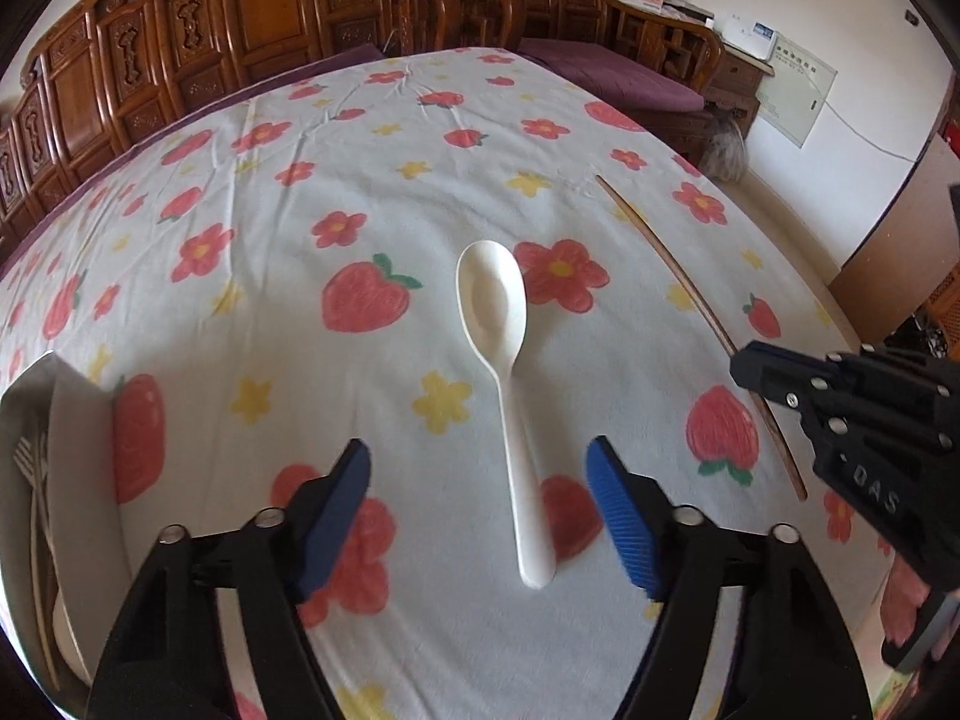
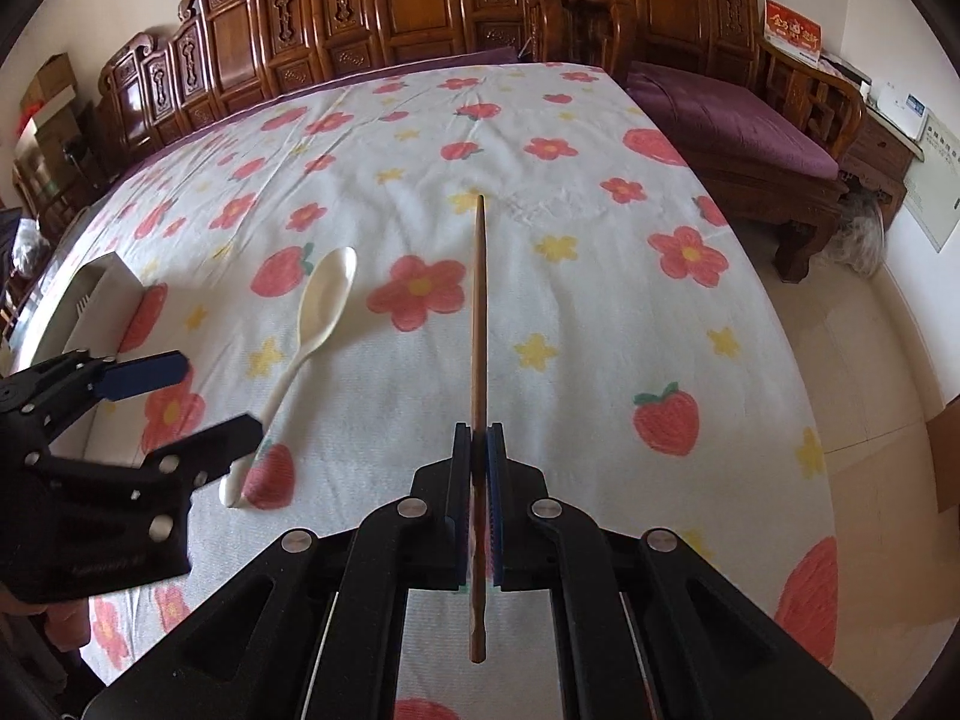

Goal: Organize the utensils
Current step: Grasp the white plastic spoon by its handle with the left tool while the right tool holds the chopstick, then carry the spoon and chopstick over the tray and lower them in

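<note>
While the left tool [image 1: 477, 516] is hanging over the white spoon [image 1: 501, 360], its blue pads are sitting partly open on either side of the handle, not touching it. Beside the spoon, the white tray [image 1: 72, 480] with forks [image 1: 30, 468] is sitting at the left edge.

Over on the right wrist view, the right tool [image 2: 479, 468] is clamping tight on a wooden chopstick [image 2: 478, 324], just right of the spoon [image 2: 300, 348] lying on the flowery table [image 2: 600, 330].
</note>
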Demonstrator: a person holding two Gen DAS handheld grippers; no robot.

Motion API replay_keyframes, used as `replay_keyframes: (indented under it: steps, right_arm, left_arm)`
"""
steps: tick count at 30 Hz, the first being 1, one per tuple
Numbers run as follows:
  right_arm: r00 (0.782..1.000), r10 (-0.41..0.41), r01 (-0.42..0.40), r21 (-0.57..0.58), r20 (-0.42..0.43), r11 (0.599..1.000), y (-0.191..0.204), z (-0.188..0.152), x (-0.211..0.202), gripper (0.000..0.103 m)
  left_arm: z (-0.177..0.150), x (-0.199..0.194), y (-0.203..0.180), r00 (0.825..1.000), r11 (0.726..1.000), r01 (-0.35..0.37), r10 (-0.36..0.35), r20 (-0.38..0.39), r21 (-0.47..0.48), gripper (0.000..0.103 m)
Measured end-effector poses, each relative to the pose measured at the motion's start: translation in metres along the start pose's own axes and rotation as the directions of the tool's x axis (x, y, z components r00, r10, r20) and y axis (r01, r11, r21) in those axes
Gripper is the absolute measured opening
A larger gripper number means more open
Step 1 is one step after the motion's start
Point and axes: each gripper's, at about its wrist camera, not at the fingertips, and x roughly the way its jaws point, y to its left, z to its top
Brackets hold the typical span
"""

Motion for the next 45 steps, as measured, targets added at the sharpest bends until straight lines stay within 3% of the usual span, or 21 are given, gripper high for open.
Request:
replay_keyframes:
  steps: [6, 9, 13, 15, 17, 23, 32, 45]
  right_arm:
    - [1.000, 0.018, -0.018, 0.009, 0.009, 1.000, -0.006, -0.001, 0.000, 0.006]
    - [1.000, 0.023, -0.023, 0.014, 0.011, 1.000, -0.007, 0.000, -0.001, 0.006]
    - [1.000, 0.026, -0.026, 0.017, 0.016, 1.000, -0.008, 0.001, -0.002, 0.006]
    - [1.000, 0.026, -0.026, 0.018, 0.015, 0.999, -0.008, 0.001, -0.002, 0.006]
    - [1.000, 0.026, -0.026, 0.013, 0.014, 1.000, -0.007, 0.001, -0.003, 0.006]
    - [0.999, 0.031, -0.031, -0.014, 0.033, 0.999, 0.005, 0.004, -0.010, 0.006]
    - [0.996, 0.061, -0.057, -0.061, 0.070, 0.997, 0.029, 0.009, -0.027, 0.006]
    - [0.986, 0.130, -0.113, -0.161, 0.101, 0.980, 0.083, 0.009, -0.051, 0.006]
  left_arm:
    - [0.016, 0.017, -0.009, 0.999, 1.000, -0.011, 0.012, -0.034, 0.015, 0.035]
    - [0.019, 0.027, -0.008, 0.997, 1.000, -0.024, 0.024, -0.067, 0.002, 0.027]
    - [0.021, 0.030, -0.010, 0.997, 0.999, -0.037, 0.036, -0.070, -0.008, 0.025]
    - [0.021, 0.031, -0.011, 0.996, 0.999, -0.051, 0.050, -0.070, -0.005, 0.012]
    - [0.022, 0.031, -0.008, 0.996, 0.998, -0.052, 0.050, -0.075, -0.026, 0.007]
    - [0.019, 0.027, -0.006, 0.995, 0.998, -0.054, 0.051, -0.084, -0.037, 0.006]
    - [0.016, -0.007, 0.013, 0.998, 0.997, -0.057, 0.055, -0.027, -0.052, 0.006]
    - [0.001, -0.078, 0.074, 0.995, 0.993, -0.081, 0.086, 0.058, -0.082, 0.006]
